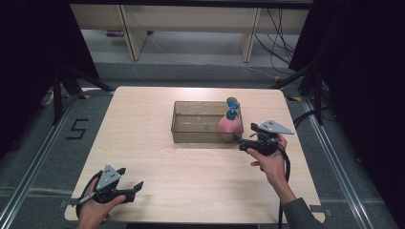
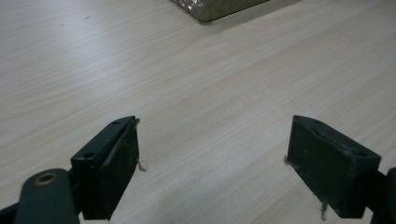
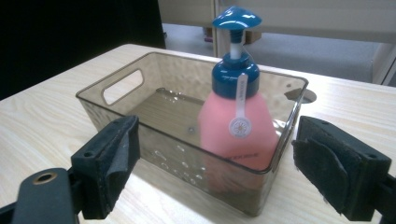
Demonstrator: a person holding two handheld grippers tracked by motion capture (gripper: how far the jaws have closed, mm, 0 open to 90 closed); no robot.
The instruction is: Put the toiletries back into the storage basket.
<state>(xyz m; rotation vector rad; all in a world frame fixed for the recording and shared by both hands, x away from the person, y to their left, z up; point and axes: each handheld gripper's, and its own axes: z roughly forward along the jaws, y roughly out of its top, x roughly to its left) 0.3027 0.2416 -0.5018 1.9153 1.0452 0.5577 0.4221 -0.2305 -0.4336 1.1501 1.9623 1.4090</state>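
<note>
Item: pink soap bottle (image 3: 237, 130), upright in the clear bin's (image 3: 154, 135) right end on the worktop (image 1: 157, 157). Our right tool (image 1: 237, 141) gapes beside it, left tool (image 1: 135, 187) gapes idle. Risk: we clip the wall, toppling the bottle.

The left gripper (image 1: 133, 187) sits low at the near left, held in the left hand (image 1: 95, 210), its jaws spread wide and empty, pointing right and slightly forward. The right gripper (image 1: 240, 143) is farther forward on the right, gripped by the right hand (image 1: 270, 160) with the forearm angled in from the near edge; its jaws also stand wide apart, holding nothing
</note>
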